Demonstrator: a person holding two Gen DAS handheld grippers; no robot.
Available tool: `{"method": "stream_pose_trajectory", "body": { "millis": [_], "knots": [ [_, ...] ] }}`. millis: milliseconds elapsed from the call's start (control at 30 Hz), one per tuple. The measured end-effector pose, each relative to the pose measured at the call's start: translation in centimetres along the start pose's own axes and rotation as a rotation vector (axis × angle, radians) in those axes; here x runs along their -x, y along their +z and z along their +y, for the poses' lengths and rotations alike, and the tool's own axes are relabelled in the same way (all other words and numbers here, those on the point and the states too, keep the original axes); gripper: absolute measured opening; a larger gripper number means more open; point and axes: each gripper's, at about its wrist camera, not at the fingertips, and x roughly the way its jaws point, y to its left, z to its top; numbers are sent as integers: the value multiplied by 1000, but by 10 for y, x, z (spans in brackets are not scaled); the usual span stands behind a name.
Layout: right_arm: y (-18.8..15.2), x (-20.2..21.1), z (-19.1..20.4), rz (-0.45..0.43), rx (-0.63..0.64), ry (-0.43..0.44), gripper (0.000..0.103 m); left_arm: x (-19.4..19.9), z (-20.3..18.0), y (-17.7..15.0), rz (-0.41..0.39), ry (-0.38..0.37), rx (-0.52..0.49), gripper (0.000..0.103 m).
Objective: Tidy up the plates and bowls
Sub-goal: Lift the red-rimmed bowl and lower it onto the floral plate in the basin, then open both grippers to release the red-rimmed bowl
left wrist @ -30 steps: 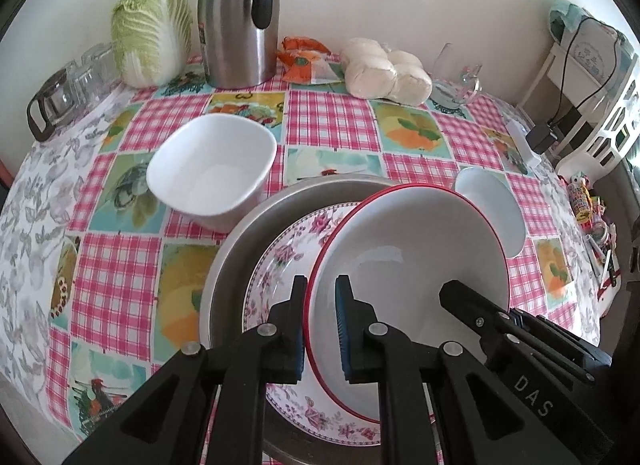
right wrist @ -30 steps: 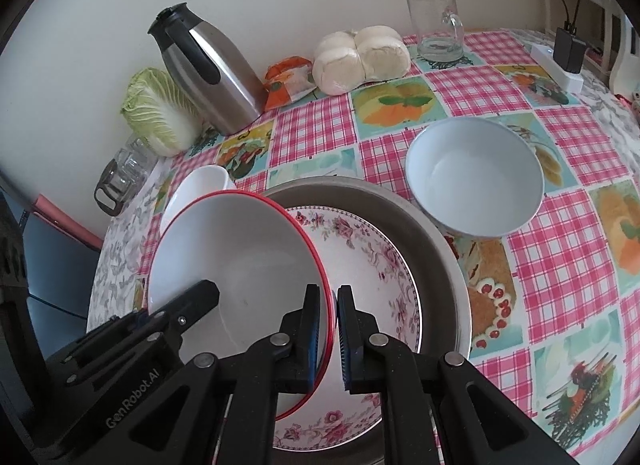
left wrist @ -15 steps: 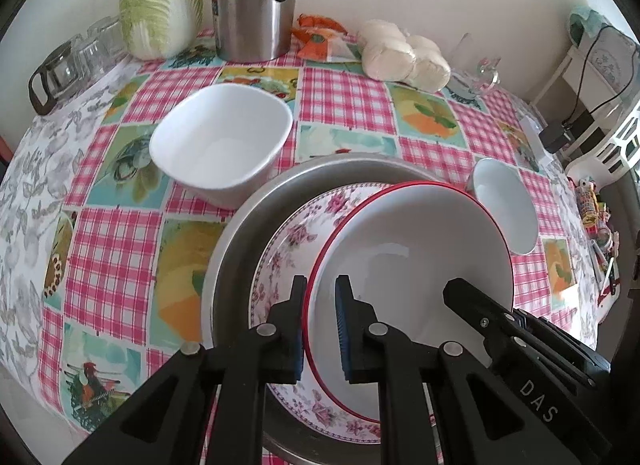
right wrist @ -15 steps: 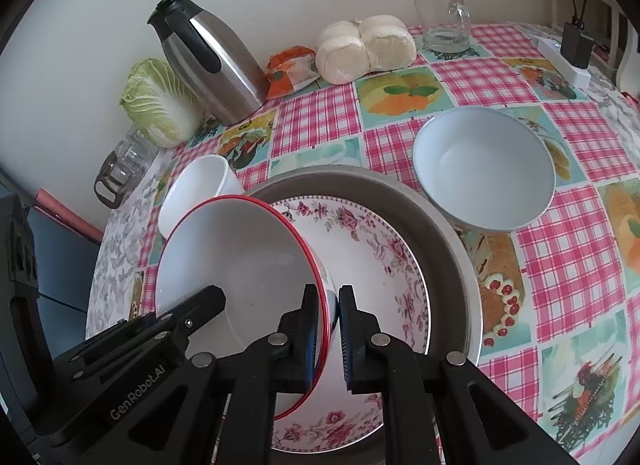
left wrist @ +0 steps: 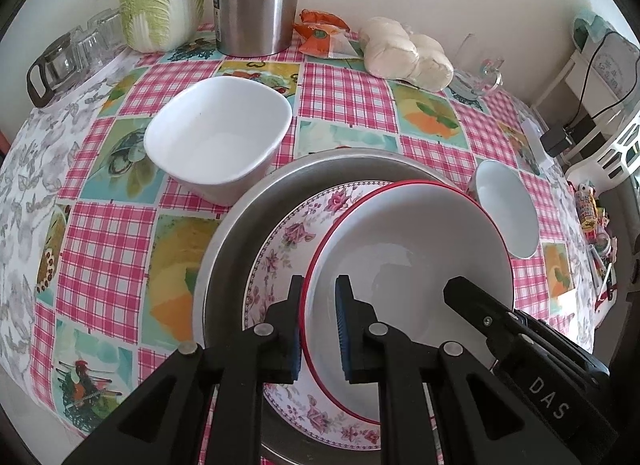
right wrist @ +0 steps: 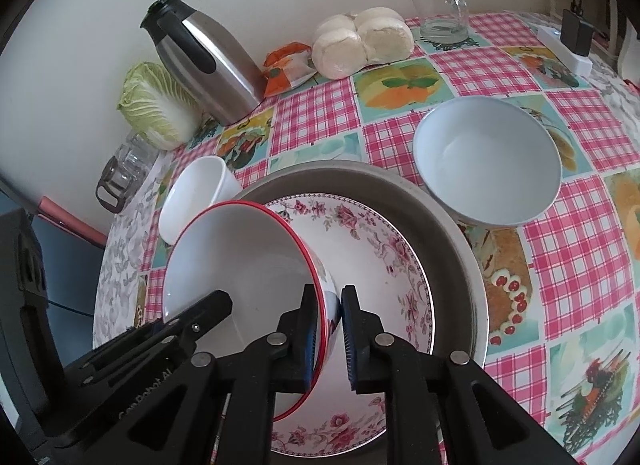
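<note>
Two grippers share one red-rimmed bowl (left wrist: 412, 261), which sits tilted inside the floral plate (right wrist: 384, 261), itself nested in the wide grey dish (right wrist: 448, 217) on the bench (left wrist: 108, 233). Its near wall stands between the jaws of the left gripper (left wrist: 318, 329), which are clamped on the rim. At the opposite wall the right gripper (right wrist: 326, 329) has jaws just coming apart, the rim between them but the outer pad already clear of it. I'd judge the bowl is being set down into the stack and let go. Next, the left jaws need to loosen too, then both lift away without tipping it. Beyond the jaws wait a squarish white bowl (left wrist: 218, 141) and a pale round bowl (right wrist: 486, 161). Both grippers point steeply downward.
</note>
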Motion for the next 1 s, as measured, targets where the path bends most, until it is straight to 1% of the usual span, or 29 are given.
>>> {"method": "stream_pose_trajectory", "body": {
  "millis": [333,433,767,900,933,967,1000],
  "knots": [
    [-1,-2,-1,6,-12,7,18,-2,2,1,9,1,13,13],
    [-1,-4,-1,16,-14,10,19,-2,1,1,9,18,8,16],
    [-1,-3,2,8,0,11,19,-2,0,1,7,23,8,16],
    [0,1,3,-9,10,8,19,2,1,2,-6,31,11,17],
    [1,3,4,-17,14,7,19,4,1,3,-10,31,15,21],
    [1,4,4,-25,17,7,19,6,2,3,-14,30,21,30],
    [2,6,4,-34,18,8,19,8,3,4,-23,26,31,35]
  ]
}}
